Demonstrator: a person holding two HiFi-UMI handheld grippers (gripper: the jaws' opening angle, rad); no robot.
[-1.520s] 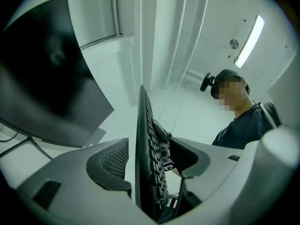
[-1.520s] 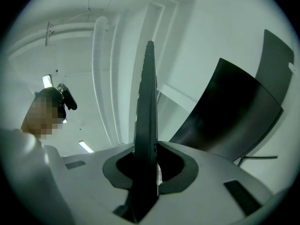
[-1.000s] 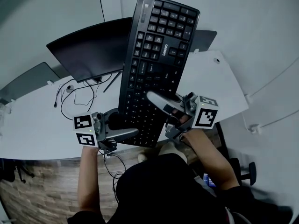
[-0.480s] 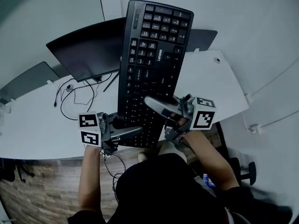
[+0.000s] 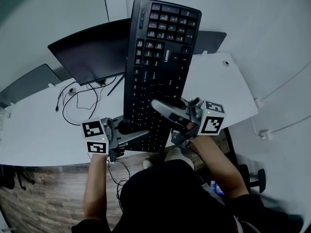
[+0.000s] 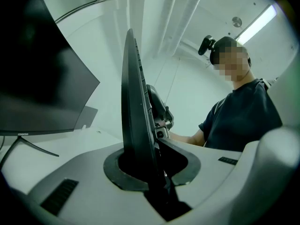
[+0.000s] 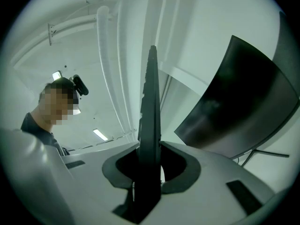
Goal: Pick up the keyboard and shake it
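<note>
Above white desk (image 5: 29,130), left claw (image 5: 132,132) closing on keyboard (image 5: 158,57), right claw (image 5: 163,111) clamping it.

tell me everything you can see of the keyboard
The keyboard is black, plastic-looking, full-size with a number pad and white print. It is lifted, keys toward the head camera, long axis pointing away from the person. Its near end sits between both tongs: the right tongs grip it, the left tongs are closing on it.
</note>
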